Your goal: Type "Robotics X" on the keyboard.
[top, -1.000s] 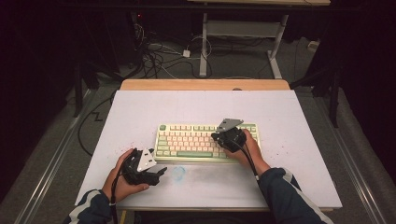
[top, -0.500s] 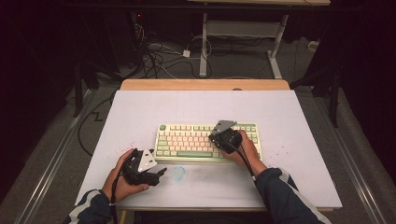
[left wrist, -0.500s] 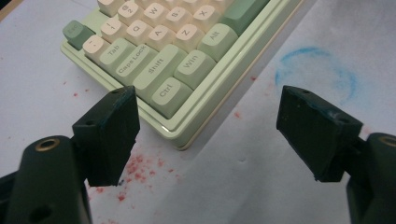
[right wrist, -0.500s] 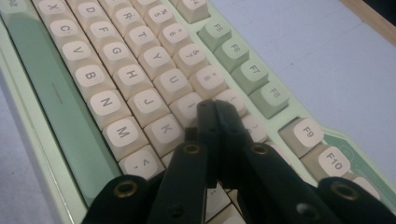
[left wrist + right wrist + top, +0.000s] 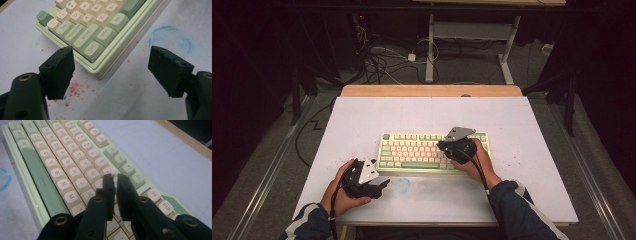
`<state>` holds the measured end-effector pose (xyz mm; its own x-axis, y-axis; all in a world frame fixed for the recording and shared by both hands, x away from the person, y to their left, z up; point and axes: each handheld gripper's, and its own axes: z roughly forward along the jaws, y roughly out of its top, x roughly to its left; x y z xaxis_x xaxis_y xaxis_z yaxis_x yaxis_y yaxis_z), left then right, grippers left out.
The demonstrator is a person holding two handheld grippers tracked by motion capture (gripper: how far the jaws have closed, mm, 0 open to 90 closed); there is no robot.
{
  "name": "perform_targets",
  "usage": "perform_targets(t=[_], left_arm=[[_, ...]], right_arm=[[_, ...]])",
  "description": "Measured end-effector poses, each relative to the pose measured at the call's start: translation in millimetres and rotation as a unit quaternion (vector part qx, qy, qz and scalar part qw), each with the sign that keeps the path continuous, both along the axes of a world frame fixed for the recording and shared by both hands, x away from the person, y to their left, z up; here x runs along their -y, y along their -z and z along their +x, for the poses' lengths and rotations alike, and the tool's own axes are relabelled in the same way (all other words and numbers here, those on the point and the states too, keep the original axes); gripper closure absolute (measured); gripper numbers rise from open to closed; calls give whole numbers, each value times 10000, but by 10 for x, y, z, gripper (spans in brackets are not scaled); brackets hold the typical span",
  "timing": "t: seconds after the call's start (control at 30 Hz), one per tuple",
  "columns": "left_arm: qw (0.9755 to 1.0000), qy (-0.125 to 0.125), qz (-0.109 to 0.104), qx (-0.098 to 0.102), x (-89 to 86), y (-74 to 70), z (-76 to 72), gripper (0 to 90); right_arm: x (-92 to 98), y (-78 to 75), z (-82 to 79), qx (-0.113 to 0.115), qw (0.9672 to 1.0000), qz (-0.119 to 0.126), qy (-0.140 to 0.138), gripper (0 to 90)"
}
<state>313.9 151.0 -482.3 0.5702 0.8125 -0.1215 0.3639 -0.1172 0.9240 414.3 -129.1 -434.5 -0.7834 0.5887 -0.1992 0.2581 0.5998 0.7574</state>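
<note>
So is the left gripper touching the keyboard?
Apart. The left gripper view shows the open left gripper with white table between its fingers and the keyboard corner.

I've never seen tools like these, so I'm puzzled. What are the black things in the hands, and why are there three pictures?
A person holds a grabbing tool in each hand. One camera looks down from above; two ride on the tools. On the white table lies a green and cream keyboard. The left gripper rests by the keyboard's corner, its fingers wide apart around nothing. The right gripper is over the keys, its fingers nearly together, just starting to part, with nothing between them. Red specks and a blue smudge mark the table.
</note>
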Motion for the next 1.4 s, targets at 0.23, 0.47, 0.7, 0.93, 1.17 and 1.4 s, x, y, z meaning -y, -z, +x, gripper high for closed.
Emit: perform_targets(t=[0.23,0.47,0.7,0.93,1.17,1.4], left_arm=[[10000,-4,28,-26,-2,7,2,205],[10000,-54,56,-7,-24,5,12,205],[9999,-132,46,41,-33,-8,22,209],[9998,-210,6,56,-38,-18,37,216],[9998,-189,-17,88,-43,-45,32,259],[9995,-300,-56,67,-46,-56,58,321]], right_arm=[[94,-48,-65,160,9997,159,17,726],[176,-89,-139,417,9987,282,78,510],[304,-103,-269,756,9962,400,150,347],[533,-128,-424,981,9922,606,480,268],[735,-113,-605,1087,9905,583,608,238],[905,-35,-759,1063,9905,558,675,239]])
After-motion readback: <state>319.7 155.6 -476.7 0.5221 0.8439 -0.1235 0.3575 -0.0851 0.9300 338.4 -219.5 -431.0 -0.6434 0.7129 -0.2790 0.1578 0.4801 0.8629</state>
